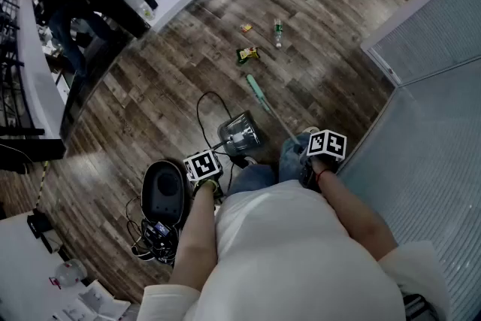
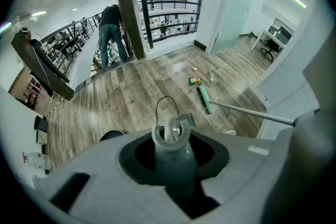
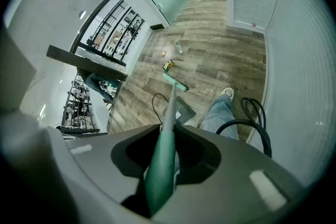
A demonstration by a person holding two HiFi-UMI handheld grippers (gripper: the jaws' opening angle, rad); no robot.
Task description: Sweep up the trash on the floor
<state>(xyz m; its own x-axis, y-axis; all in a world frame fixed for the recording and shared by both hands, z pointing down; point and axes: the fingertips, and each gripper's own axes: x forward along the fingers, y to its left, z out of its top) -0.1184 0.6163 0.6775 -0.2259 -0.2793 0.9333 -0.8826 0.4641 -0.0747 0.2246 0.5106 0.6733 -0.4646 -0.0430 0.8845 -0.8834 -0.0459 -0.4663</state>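
- The left gripper (image 2: 173, 165) is shut tight on the grey handle (image 2: 169, 140) of the dustpan (image 1: 240, 133). The handle stands up between its jaws.
- The right gripper (image 3: 160, 165) is shut tight on the green stick (image 3: 169, 107) of the broom. The stick runs out from its jaws and down to the floor (image 1: 150, 98).
- In the head view, the marker cubes and the person's arms cover both sets of jaws.
- The dustpan is low by the person's feet, between the two grippers. I cannot tell if it touches the floor, and its inside is hard to see.
- A thin black cord (image 1: 204, 113) loops on the floor just beside the dustpan.
- The green broom head (image 1: 255, 87) is on the floor past the dustpan, far from the right gripper.
- The trash lies just past the broom head, well apart from both grippers.
- A green wrapper (image 1: 247, 53) is closest to the broom head, near it but not touching.
- A small bottle (image 1: 277, 33) lies a bit farther out, to the right of the wrapper.
- A yellow scrap (image 1: 246, 28) lies next to the bottle. It is too small to tell what it is.
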